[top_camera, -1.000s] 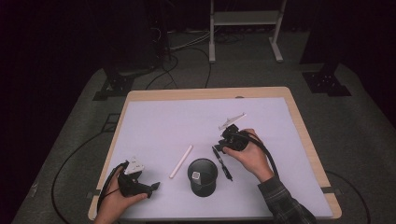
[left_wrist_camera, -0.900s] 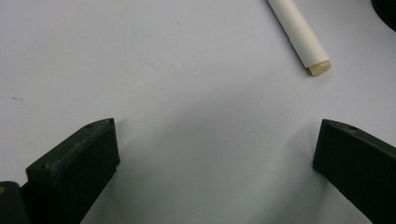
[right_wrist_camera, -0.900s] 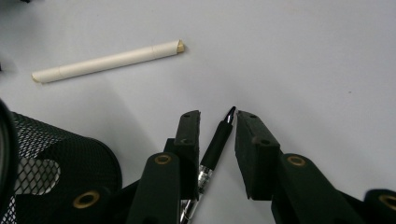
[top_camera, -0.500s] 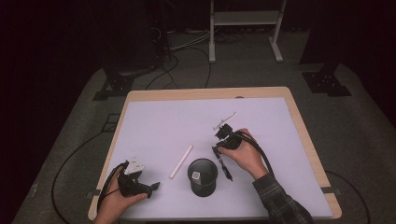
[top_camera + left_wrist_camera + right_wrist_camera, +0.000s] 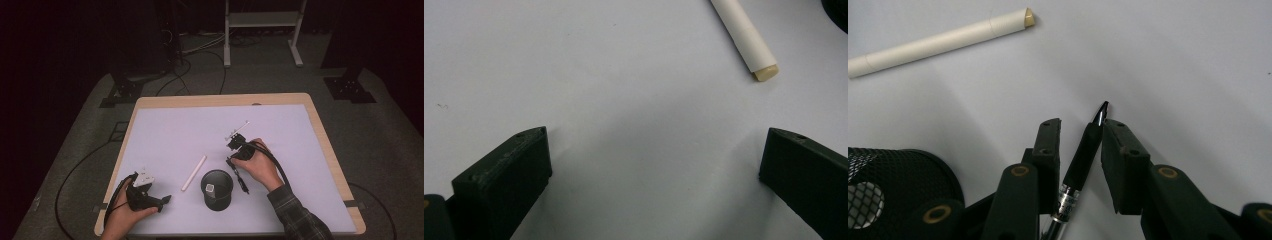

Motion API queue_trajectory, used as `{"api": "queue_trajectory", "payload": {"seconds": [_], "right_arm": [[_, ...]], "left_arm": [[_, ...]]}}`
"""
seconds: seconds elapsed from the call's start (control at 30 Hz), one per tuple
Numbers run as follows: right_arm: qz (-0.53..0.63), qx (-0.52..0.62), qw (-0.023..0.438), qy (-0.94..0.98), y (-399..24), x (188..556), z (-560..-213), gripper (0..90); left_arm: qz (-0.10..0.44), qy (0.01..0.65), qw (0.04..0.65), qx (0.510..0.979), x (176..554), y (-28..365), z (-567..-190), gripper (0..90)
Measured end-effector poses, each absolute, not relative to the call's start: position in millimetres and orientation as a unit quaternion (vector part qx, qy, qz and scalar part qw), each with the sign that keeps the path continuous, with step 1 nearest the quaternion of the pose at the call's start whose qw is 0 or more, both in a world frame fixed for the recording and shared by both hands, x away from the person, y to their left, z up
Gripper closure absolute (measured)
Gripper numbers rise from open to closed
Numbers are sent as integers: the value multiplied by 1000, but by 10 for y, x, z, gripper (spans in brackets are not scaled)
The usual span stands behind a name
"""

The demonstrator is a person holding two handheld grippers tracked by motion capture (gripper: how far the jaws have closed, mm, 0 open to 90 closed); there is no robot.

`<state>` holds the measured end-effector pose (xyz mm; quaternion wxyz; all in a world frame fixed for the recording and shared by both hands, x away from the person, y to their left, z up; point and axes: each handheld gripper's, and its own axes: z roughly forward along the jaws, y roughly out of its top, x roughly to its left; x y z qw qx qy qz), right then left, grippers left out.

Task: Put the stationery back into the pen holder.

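Below the high camera, your two hands rest on a wooden-edged bench (image 5: pixel 320 145) covered with a pale lilac sheet. At the lower left of the frame your left hand (image 5: pixel 122 220) holds the left gripper (image 5: pixel 162 201) low over the sheet; in the left gripper view its black jaws stand wide apart with bare sheet between them. Just right of centre your right hand (image 5: pixel 261 167) holds the right gripper (image 5: pixel 235 161), its jaws aimed toward the lower left of the frame. In the right gripper view a black pen (image 5: pixel 1085 150) lies between those jaws, its dark tip just past them; the right-hand jaw touches the pen near the tip while a small gap shows at the other, so I cannot tell whether the grip is firm. A black mesh cup (image 5: pixel 217 189) stands upright at the lower middle, just left of your right hand. A white stick-like marker (image 5: pixel 194 172) lies on the sheet just beside the cup, to its upper left, slanting up to the right.
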<state>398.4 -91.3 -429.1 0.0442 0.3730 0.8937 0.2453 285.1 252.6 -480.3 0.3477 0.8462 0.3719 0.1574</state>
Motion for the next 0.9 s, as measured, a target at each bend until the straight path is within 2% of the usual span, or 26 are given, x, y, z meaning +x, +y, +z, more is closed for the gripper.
{"api": "queue_trajectory", "payload": {"seconds": [0.47, 0.9], "right_arm": [[223, 382, 40, 896, -873, 4043, -4412, 668], [198, 381, 49, 902, -791, 4072, -4447, 710]], "left_arm": [[158, 371, 347, 847, 2853, 2528, -4802, 0], [157, 372, 348, 846, 2852, 2527, -4803, 0]]}}
